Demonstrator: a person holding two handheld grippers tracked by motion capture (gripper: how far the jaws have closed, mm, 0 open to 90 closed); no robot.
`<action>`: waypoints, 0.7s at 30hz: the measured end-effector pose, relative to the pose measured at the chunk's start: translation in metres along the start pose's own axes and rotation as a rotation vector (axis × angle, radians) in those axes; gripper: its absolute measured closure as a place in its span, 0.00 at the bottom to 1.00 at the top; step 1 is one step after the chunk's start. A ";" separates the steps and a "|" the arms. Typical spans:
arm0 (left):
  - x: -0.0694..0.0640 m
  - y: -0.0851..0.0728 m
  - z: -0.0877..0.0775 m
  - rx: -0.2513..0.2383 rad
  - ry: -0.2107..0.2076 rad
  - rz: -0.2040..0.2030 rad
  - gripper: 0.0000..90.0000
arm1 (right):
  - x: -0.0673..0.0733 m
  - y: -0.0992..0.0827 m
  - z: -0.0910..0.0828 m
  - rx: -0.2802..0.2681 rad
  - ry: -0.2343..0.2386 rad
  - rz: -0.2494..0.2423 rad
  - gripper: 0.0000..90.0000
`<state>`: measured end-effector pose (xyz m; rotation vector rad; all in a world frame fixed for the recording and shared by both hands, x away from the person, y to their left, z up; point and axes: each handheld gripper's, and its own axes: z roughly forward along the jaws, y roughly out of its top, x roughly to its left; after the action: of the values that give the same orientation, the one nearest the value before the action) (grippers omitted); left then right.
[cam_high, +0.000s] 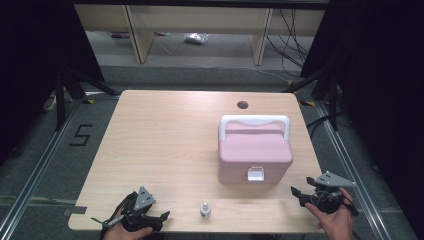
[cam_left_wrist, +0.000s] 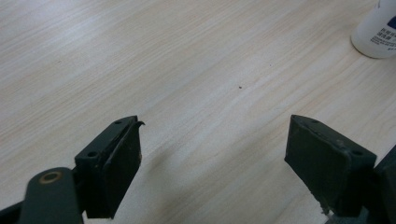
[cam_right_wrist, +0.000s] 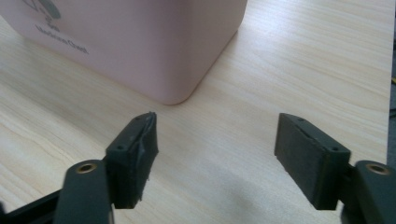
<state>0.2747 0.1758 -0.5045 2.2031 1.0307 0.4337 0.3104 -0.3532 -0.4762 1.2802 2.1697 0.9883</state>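
A wooden table (cam_high: 165, 145) (round cable hole (cam_high: 242, 105) at the back) on grey carpet (cam_high: 45, 150).

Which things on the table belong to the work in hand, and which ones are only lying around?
Belong to the work:
- small white bottle, near the open left gripper
- pink box with white handle, lid closed, near the open right gripper

Only lying around:
- plastic bag on the floor beyond the table
- cables on the floor

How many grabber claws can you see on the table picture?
2. The left gripper sits at the table's near left edge, and the right gripper is at the near right, beside the pink box. Both are open and empty.
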 end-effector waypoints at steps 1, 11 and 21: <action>0.000 0.000 0.000 0.000 -0.002 0.002 0.20 | -0.001 0.000 0.000 -0.005 -0.014 -0.011 0.35; 0.003 0.007 0.002 -0.015 -0.047 -0.025 0.20 | -0.003 0.001 -0.002 -0.036 -0.018 0.002 0.34; 0.004 0.027 0.014 -0.043 -0.095 -0.064 0.17 | -0.011 0.007 -0.001 -0.061 -0.015 0.036 0.34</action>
<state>0.2994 0.1603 -0.4965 2.1258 1.0279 0.3160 0.3186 -0.3610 -0.4703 1.2983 2.0958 1.0476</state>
